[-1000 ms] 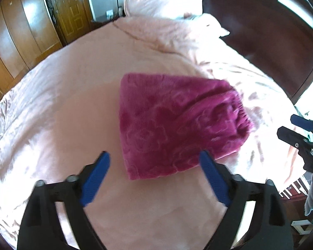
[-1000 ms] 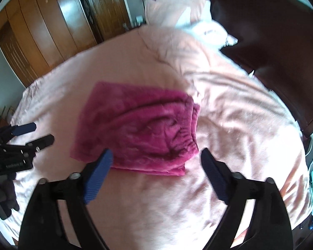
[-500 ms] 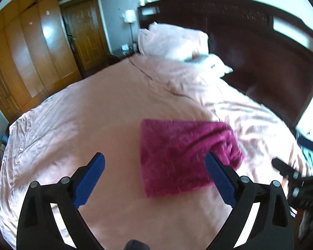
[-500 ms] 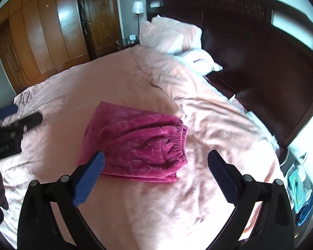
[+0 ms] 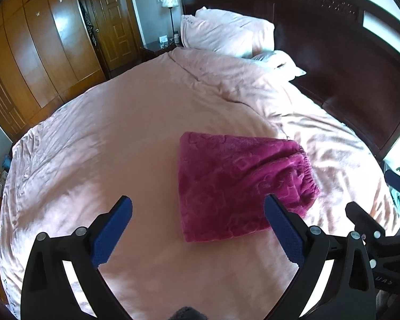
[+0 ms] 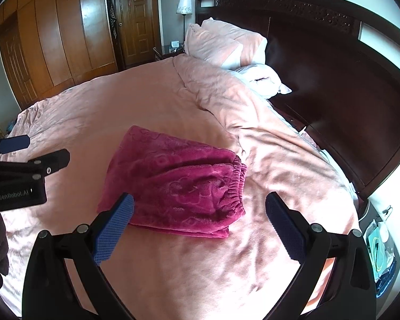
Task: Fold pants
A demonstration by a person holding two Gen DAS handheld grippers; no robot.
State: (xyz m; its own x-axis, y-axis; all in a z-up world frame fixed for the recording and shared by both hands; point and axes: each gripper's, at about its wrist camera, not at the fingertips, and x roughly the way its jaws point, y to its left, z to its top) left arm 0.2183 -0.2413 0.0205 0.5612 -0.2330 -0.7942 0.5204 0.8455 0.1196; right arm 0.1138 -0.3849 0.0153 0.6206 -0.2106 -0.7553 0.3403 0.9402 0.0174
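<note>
We see folded magenta fleece pants [image 5: 242, 184] lying mid-bed on pink duvet [image 5: 125, 138], elastic waistband toward headboard [image 5: 341, 61]. Left gripper [image 5: 198, 229] jaws just widened, gaping, empty. Right gripper [image 6: 200, 226] spread wide, holding nothing.

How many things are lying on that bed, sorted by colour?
Magenta: 1, the folded pants
Pink: 2, a pillow and the quilt
White: 1, a pillow
Total: 4
</note>
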